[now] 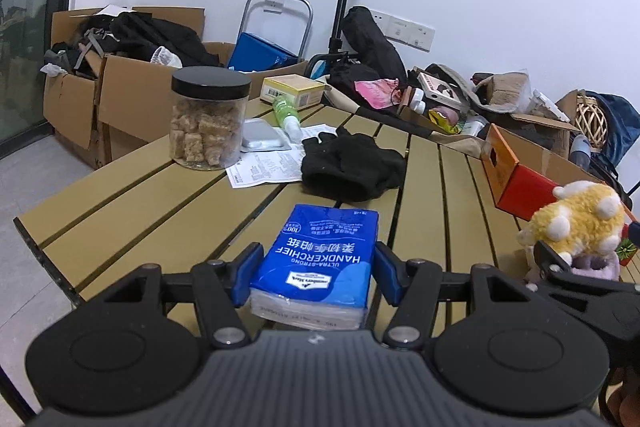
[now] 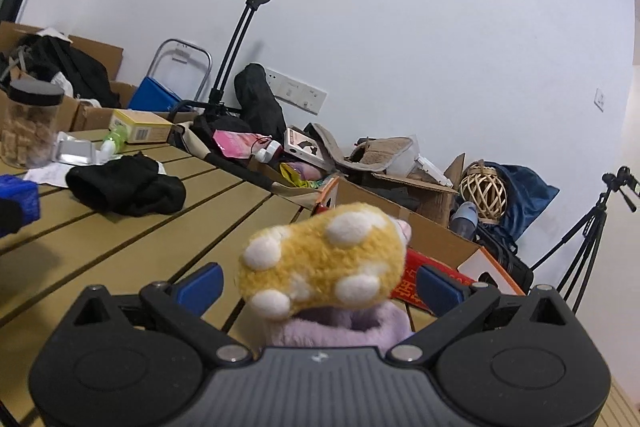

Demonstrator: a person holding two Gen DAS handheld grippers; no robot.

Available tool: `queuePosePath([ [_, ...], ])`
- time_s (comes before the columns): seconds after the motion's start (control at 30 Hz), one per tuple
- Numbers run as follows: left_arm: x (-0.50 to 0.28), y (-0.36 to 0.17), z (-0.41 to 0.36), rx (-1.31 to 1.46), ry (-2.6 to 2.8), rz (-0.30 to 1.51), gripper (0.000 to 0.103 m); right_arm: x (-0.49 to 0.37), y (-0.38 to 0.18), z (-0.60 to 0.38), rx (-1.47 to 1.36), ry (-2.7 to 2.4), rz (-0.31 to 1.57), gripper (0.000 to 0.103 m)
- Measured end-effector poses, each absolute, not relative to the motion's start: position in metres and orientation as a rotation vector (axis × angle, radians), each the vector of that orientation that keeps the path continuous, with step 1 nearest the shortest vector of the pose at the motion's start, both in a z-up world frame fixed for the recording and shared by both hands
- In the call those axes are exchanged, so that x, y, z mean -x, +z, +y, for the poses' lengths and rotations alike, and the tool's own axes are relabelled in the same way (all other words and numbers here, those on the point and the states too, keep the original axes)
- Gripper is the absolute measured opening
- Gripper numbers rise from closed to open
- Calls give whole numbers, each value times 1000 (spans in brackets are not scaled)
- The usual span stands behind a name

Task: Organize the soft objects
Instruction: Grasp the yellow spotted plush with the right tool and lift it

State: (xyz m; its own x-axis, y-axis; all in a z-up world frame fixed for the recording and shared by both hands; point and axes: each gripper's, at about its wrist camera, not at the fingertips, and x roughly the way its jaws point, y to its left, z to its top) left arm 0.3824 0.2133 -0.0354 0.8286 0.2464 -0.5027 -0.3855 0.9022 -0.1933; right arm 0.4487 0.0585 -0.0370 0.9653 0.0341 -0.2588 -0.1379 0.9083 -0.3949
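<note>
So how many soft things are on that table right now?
3: a blue tissue pack between the left claw's fingers, black gloves mid-table, and a yellow plush toy at the right claw. More may be hidden.

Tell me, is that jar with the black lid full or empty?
Nearly full. The clear jar stands upright on the table, its black lid on, with tan cubes piled almost up to the lid.

blue tissue pack (image 1: 316, 263) (white lettering), yellow plush toy (image 2: 320, 261) with white spots, black gloves (image 1: 352, 165), tan slatted table (image 1: 160, 203)
</note>
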Motion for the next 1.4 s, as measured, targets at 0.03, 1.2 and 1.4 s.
queuePosePath([
  [0.03,-383,-36,215,296,345,493,60,-451,-37,63,434,87,251,103],
  [1.2,-380,-32,212,316,335,482,60,-456,-22,60,401,50,213,85],
  [1.4,-370,-24,205,309,308,460,60,-433,-10,49,371,100,191,85],
])
